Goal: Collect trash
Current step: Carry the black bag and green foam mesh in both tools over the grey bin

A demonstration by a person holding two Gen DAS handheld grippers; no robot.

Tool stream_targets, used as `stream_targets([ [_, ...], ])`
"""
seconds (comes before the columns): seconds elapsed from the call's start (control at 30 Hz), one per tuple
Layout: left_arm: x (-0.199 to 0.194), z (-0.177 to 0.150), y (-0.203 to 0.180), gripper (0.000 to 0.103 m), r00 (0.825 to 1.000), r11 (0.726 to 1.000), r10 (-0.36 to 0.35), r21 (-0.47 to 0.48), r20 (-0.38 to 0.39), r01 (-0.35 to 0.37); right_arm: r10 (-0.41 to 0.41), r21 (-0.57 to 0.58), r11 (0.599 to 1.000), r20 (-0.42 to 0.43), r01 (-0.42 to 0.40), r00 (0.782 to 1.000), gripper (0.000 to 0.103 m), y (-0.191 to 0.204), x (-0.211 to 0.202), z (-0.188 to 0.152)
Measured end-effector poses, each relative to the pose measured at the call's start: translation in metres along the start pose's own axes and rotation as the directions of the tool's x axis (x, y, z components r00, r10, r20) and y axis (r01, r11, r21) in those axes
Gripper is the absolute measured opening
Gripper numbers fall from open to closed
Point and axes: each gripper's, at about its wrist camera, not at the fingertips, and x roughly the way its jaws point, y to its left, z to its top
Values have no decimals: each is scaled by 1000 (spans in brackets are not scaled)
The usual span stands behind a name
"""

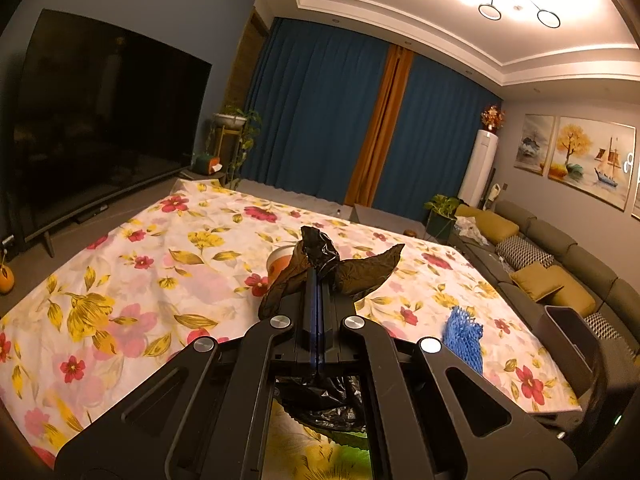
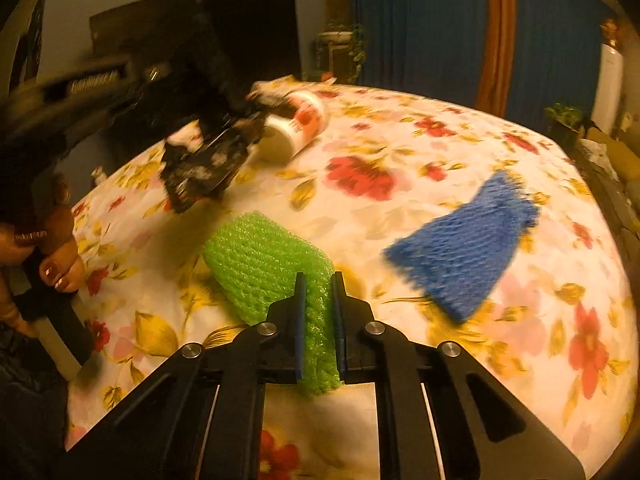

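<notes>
gripping the green net, the right claw has its two fingers pressed on the near end of that foam sleeve; the net bulges out between and below them. the rest of the net lies on the flowered surface, its long axis running from the claw away and to the left, toward the bag.

the left claw is fully closed on a pinch of the black bag, holding its rim up above the surface. in the right wrist view the bag hangs blurred at the upper left, beyond the far end of the net, with a hand at the left edge.

judgement: the net must travel leftward and away from the right claw to reach the bag mouth, a short path along the net's own axis.

a blue net lies flat to the right of the right claw, well apart from the bag, so the right claw is the nearer one for it. a white cup lies tipped just beside the bag. neither is collected yet.
</notes>
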Motion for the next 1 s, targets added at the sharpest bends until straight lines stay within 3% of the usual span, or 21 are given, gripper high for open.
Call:
stream_targets([
  [0.23, 4, -2, 1, 0, 1000, 999, -30, -13, -6, 30, -62, 62, 996, 92, 56, 994, 13, -30, -34, 6],
  [0.47, 3, -1, -14, 0, 998, 998, -60, 8, -15, 60, -143, 144, 983, 176, 118, 974, 13, -69, -77, 14],
  [0.57, -1, 0, -30, 0, 998, 997, -54, 48, -13, 54, -175, 172, 975, 208, 140, 962, 13, -86, -98, 17],
  [1.0, -16, 19, -119, 0, 986, 970, -168, 176, -17, 168, -287, 272, 940, 299, 207, 910, 12, -143, -166, 12],
])
